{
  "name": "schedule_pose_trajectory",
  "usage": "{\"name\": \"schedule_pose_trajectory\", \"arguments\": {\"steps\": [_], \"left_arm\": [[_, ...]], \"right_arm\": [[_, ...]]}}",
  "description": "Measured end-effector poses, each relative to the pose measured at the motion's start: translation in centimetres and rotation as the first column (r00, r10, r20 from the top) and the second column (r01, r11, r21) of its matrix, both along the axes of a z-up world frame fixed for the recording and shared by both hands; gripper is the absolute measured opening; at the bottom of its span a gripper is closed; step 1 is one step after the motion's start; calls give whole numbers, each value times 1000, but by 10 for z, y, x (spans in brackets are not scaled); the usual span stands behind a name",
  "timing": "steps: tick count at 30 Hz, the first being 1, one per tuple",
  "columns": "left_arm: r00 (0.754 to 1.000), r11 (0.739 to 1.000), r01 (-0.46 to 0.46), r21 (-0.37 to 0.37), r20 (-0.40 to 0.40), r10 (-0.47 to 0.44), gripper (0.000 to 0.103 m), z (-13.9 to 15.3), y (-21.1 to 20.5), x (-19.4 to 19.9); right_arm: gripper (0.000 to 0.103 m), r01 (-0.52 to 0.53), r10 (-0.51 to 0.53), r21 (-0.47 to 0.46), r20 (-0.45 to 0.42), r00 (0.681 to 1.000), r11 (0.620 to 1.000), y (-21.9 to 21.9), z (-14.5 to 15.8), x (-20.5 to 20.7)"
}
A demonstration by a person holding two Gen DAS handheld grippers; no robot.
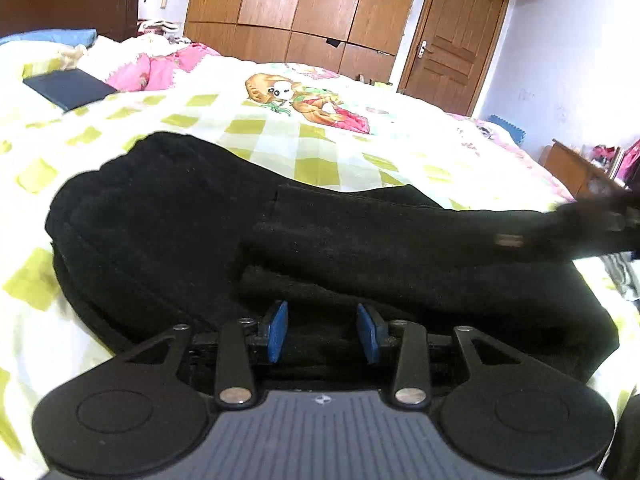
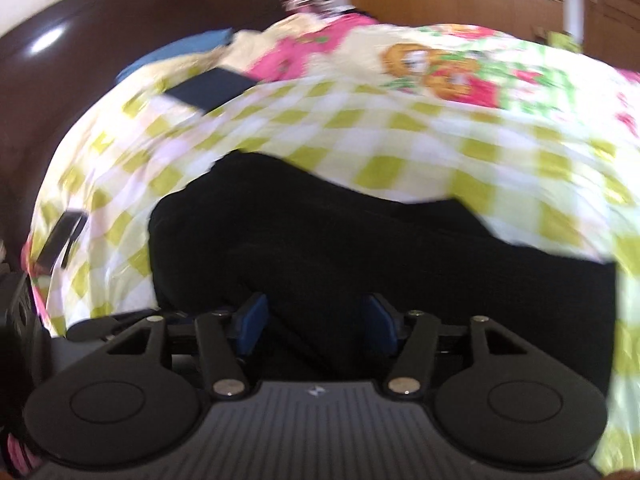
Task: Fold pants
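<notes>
Black fleece pants [image 1: 280, 232] lie on the checked bedspread, folded over so that one layer rests across another. My left gripper [image 1: 323, 330] hovers at their near edge. Its blue pads [image 1: 278, 330] stand apart, with black cloth under and between them but not pinched. In the blurred right wrist view the same pants [image 2: 360, 248] fill the middle. My right gripper [image 2: 316, 322] is over them with its jaws wide and only loose cloth below. At the right edge of the left wrist view a blurred black shape [image 1: 592, 224] lies over the pants; it looks like the other gripper.
The bed has a yellow-green checked sheet [image 1: 320, 144] with a cartoon print. On it at the far left lie a dark blue flat item [image 1: 68, 88] and pink cloth [image 1: 152, 72]. A brown headboard [image 2: 100, 60], a wooden wardrobe [image 1: 304, 8] and a door [image 1: 452, 44] stand beyond.
</notes>
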State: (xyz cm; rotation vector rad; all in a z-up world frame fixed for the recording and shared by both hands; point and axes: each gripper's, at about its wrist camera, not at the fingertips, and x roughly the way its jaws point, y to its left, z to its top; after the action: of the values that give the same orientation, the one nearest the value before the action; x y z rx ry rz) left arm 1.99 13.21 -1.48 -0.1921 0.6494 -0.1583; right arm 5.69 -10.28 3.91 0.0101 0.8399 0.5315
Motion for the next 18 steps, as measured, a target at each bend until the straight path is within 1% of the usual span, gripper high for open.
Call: {"name": "schedule_pose_trajectory", "arguments": {"steps": [3,5,7,9,14,16,18], "left_arm": [[1000,998,13,63,5,-14,52,6,-6,-7],[1000,998,19,65,-2,-19,56,10,-4,-13],[1000,999,14,52,-19,-13,56,15,1,-15],[1000,999,-6,42,-30,7,56,22,5,-18],[998,998,-57,0,-14,57,57,33,22,-12],[998,998,-58,-35,-14,58,58,34,24,-12],[998,998,-59,-30,-14,59,59,31,23,-7]], "right_arm": [[58,131,-131,33,1,991,991,-51,2,-3],[59,191,-192,55,5,981,980,-77,1,-3],[59,197,-198,86,-1,980,977,-88,-1,-2],[60,183,-184,110,-2,983,977,-88,-4,0],[60,69,-71,160,5,997,985,-66,-7,2],[60,6,-10,145,24,1000,989,-52,-6,3],[60,-54,48,110,55,997,992,-37,-4,1]]}}
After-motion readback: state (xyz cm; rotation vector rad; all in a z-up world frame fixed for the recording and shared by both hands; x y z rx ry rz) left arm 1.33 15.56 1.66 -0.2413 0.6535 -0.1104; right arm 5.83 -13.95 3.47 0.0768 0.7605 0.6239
